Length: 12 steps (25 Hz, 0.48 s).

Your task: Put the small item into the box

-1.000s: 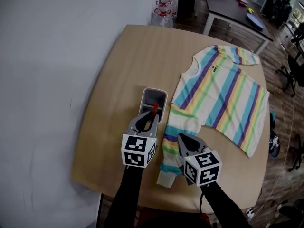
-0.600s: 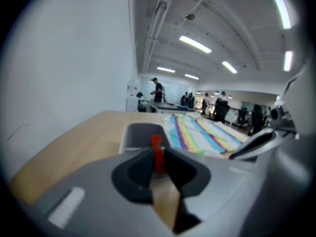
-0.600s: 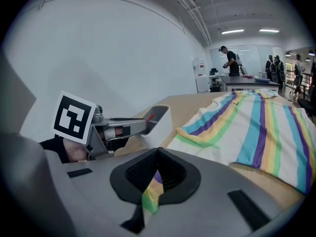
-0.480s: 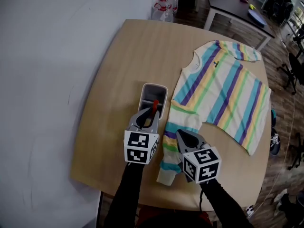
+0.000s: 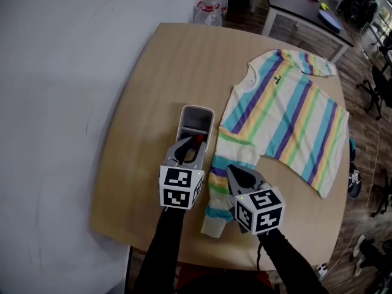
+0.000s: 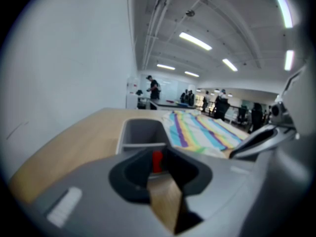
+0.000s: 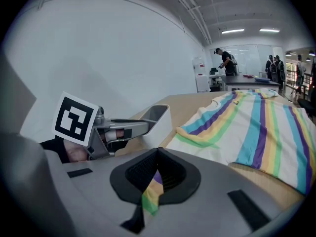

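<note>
Lying on wooden office table (image 5: 153, 78): shirt (image 5: 288, 115), box (image 5: 197, 111); left tongs (image 5: 196, 143) pinch red item (image 6: 157, 161), right tongs (image 5: 233, 174) closed.

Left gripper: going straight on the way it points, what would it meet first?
Most likely the grey box, directly ahead; the left gripper, shut on the small red item, points at its near end. Depth is unclear.

White wall (image 5: 61, 72), wood floor (image 5: 354, 72), dark table (image 5: 300, 8)
</note>
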Each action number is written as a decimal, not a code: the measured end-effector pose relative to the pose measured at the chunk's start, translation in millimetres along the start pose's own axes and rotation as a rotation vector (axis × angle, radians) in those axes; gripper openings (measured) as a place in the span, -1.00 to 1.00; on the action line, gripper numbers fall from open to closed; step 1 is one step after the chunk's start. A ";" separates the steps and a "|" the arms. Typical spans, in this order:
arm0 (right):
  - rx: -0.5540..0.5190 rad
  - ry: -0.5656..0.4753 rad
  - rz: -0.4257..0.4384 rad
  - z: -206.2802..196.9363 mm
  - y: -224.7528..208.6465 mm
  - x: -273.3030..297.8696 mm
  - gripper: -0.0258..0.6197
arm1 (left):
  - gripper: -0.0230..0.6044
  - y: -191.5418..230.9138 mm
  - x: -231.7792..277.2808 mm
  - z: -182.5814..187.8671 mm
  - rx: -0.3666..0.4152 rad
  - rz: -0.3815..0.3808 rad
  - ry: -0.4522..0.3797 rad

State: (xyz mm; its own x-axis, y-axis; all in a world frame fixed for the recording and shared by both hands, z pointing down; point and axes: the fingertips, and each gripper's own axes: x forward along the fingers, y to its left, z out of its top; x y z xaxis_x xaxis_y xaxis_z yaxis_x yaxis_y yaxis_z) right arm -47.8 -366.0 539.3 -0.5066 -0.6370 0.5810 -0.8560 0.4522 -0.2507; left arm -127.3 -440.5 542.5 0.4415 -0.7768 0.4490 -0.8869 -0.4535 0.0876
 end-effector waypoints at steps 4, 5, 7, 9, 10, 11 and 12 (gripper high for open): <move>-0.006 -0.015 0.000 5.7 2.9 -3.4 -0.90 | -0.63 -2.5 -4.7 6.6 0.003 -0.009 -0.009; -0.007 -0.020 0.000 7.8 3.8 -4.9 -0.90 | -0.63 -3.2 -6.7 8.7 0.004 -0.010 -0.012; -0.011 -0.032 0.000 12.4 5.8 -8.3 -0.90 | -0.67 -4.5 -10.9 13.7 0.006 -0.010 -0.020; -0.017 -0.045 0.001 16.9 8.2 -11.9 -0.90 | -0.70 -5.4 -15.7 18.8 0.008 -0.008 -0.030; -0.021 -0.051 0.001 19.0 9.5 -13.8 -0.90 | -0.72 -5.6 -18.2 21.1 0.010 -0.007 -0.035; -0.024 -0.057 0.001 21.0 10.7 -15.7 -0.90 | -0.73 -5.7 -20.6 23.2 0.011 -0.005 -0.040; -0.027 -0.063 0.001 23.0 11.8 -17.7 -0.90 | -0.73 -5.6 -23.0 25.3 0.013 -0.003 -0.044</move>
State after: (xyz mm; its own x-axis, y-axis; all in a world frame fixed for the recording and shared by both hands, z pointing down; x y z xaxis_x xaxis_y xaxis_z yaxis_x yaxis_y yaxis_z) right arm -51.3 -363.8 508.3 -0.5137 -0.6745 0.5303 -0.8529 0.4688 -0.2298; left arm -129.0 -431.1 509.2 0.4504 -0.7936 0.4091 -0.8837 -0.4615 0.0776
